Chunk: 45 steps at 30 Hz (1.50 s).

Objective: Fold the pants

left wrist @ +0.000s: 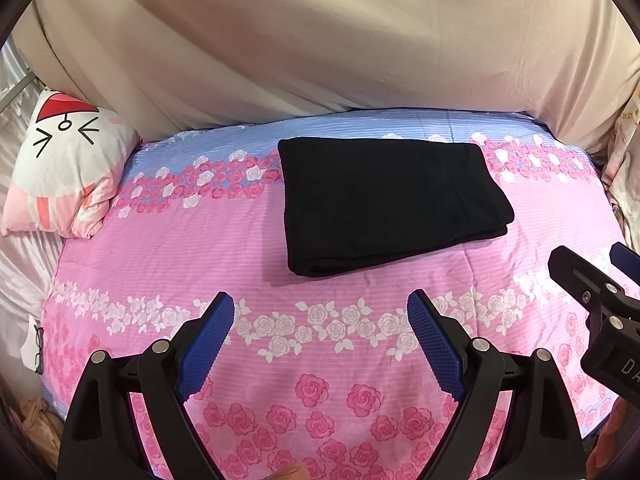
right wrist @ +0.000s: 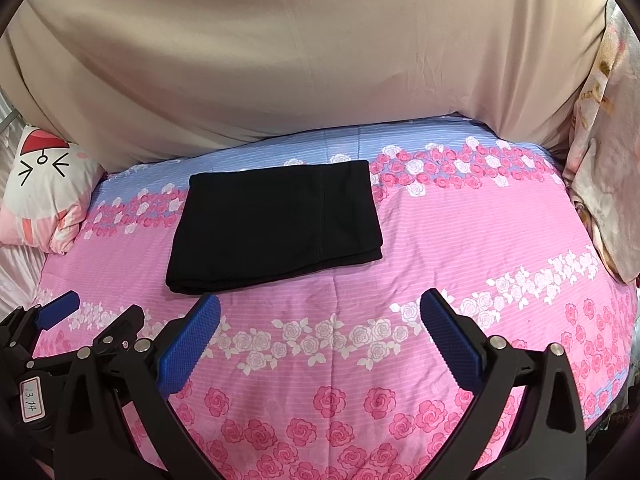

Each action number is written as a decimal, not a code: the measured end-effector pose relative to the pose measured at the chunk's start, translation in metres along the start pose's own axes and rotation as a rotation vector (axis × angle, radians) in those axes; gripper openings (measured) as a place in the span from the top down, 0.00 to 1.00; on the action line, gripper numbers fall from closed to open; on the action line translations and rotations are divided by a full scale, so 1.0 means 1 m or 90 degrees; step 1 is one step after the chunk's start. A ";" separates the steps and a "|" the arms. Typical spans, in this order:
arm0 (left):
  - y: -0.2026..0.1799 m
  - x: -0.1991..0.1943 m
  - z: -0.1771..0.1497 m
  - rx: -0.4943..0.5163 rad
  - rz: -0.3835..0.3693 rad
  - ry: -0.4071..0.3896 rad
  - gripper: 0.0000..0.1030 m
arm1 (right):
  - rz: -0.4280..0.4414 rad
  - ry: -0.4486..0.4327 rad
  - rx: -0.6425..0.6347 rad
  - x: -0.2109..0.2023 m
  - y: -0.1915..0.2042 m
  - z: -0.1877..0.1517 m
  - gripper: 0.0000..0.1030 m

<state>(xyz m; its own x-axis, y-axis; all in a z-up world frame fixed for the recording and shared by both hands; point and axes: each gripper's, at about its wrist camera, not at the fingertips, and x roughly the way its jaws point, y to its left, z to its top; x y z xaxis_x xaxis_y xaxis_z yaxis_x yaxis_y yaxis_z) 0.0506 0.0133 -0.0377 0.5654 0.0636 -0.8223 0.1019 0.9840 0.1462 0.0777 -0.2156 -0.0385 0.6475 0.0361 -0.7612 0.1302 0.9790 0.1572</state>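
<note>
Upper half of both views: a broad beige draped cloth backdrop (left wrist: 320, 40) hangs behind the work surface. Lower half: the pink-and-blue rose-printed bedsheet (left wrist: 160, 248), lying smooth, fills the frame to its bottom edge. Centre, slightly above the middle in the left wrist view and left of centre in the right wrist view: the black soft-fabric pants (left wrist: 384, 204), lying flat as a compact layered rectangle, its stacked edges visible at the lower right corner. Far left of both views: a white cartoon-cat pillow with a red hat (left wrist: 60, 168), well apart from the pants.

Lower centre of the left wrist view: my left gripper (left wrist: 320, 316), its blue textured pads spread wide and holding nothing, hovering over bare sheet on the near side of the pants. Lower centre of the right wrist view: my right gripper (right wrist: 320, 316), likewise spread wide and empty, near the bundle's front edge but not touching it.

I judge the folding complete or nearly so. To finish well, I should keep both sets of pads clear of the fabric so that no layer is dragged. If a last tidy is wanted, I press lightly on the offset lower right corner and avoid pinching, since this soft cloth will likely slide apart.
</note>
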 end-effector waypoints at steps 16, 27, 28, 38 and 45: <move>0.001 0.005 -0.001 0.000 -0.002 0.005 0.16 | 0.001 0.001 0.000 0.004 0.000 0.000 0.05; -0.001 0.009 -0.001 0.003 -0.004 0.007 0.16 | 0.001 0.002 0.002 0.005 0.000 -0.001 0.05; -0.001 0.010 -0.001 0.003 -0.005 0.007 0.16 | 0.001 0.003 0.001 0.005 -0.001 0.001 0.05; -0.003 0.014 0.001 0.008 -0.011 0.007 0.16 | 0.003 0.003 0.000 0.009 -0.003 0.001 0.05; -0.001 0.014 -0.002 -0.003 -0.015 -0.003 0.16 | 0.002 0.005 -0.001 0.010 -0.004 0.002 0.05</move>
<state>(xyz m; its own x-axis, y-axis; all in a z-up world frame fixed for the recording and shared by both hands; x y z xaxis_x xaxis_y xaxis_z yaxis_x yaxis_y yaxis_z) 0.0571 0.0135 -0.0501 0.5665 0.0403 -0.8231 0.1112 0.9859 0.1248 0.0846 -0.2199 -0.0455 0.6425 0.0412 -0.7652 0.1262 0.9792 0.1587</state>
